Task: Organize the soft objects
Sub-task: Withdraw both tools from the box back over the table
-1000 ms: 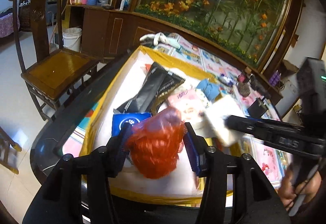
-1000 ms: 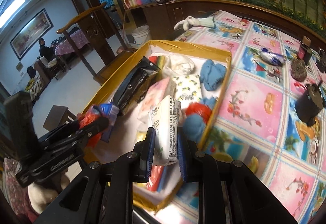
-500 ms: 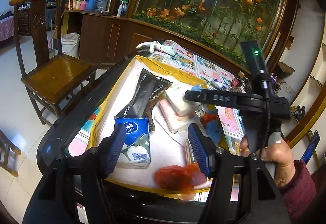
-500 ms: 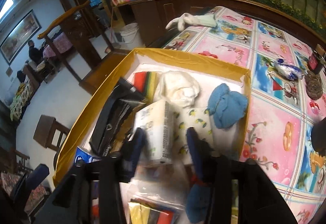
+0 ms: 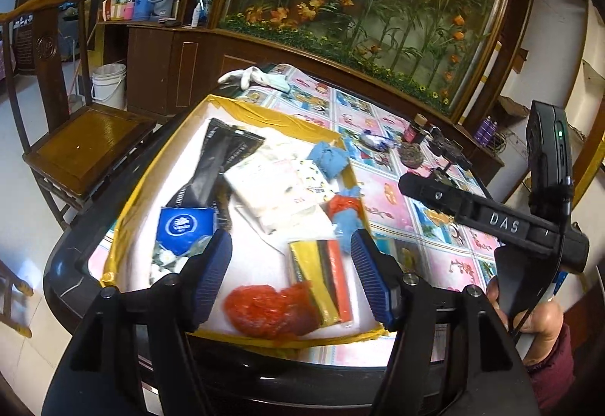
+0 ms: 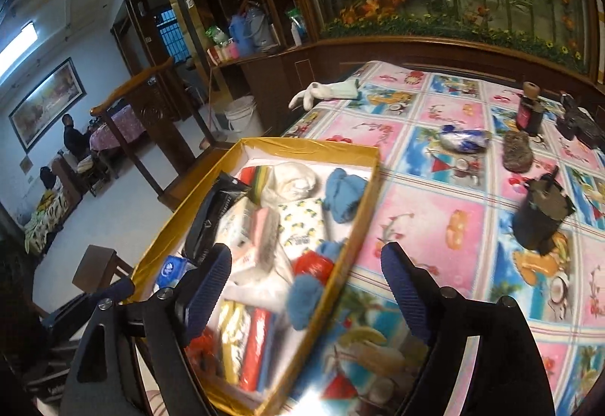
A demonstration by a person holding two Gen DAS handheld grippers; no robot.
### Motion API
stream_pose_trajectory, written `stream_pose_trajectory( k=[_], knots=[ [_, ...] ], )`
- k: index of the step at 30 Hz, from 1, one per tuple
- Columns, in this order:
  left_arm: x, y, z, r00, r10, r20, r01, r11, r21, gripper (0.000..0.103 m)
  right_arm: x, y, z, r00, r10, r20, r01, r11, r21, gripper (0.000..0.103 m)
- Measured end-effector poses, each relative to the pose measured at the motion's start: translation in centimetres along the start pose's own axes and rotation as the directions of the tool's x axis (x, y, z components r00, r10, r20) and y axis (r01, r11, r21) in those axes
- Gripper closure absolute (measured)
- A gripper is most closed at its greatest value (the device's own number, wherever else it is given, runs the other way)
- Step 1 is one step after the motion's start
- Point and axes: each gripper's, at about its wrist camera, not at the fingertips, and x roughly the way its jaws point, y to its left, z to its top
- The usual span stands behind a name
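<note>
Both claws gape empty; red mesh bag (image 5: 270, 308) lies in box (image 5: 264, 113) just beneath left claw (image 5: 291, 272)

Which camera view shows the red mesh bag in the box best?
The left wrist view shows it best: the red mesh bag lies whole and unhidden at the near edge of the box. In the right wrist view only a blurred red patch shows, partly behind the right hand-held gripper.
</note>
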Motion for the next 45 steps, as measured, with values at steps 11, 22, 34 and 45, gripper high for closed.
stream_pose_trajectory(
  k=[11,22,34,45],
  knots=[
    [0.9,-5.7,-0.9,0.998,-0.024,-0.059,0.030,0.996,0.090,0.038,-6.1,-3.3,-3.7,0.998,-0.047,0.033,0.047,0.999,-0.003,0.017],
    [2.4,-10.9,-2.1,0.990,-0.052,-0.134,0.077,0.979,0.188,0.038,-9.7,-8.1,-5.3,0.996,-0.077,0.049,0.074,0.996,0.052,0.015],
    [4.4,-15.0,-3.5,0.975,-0.063,-0.215,0.120,0.957,0.264,0.039,-11.5,-12.5,-6.3,0.993,-0.116,0.035,0.111,0.988,0.111,0.014],
    [7.5,-20.0,-3.6,0.967,-0.034,-0.251,0.125,0.927,0.354,0.039,-12.2,-15.4,-6.0,0.985,-0.174,0.014,0.170,0.973,0.157,0.014]
  ],
)
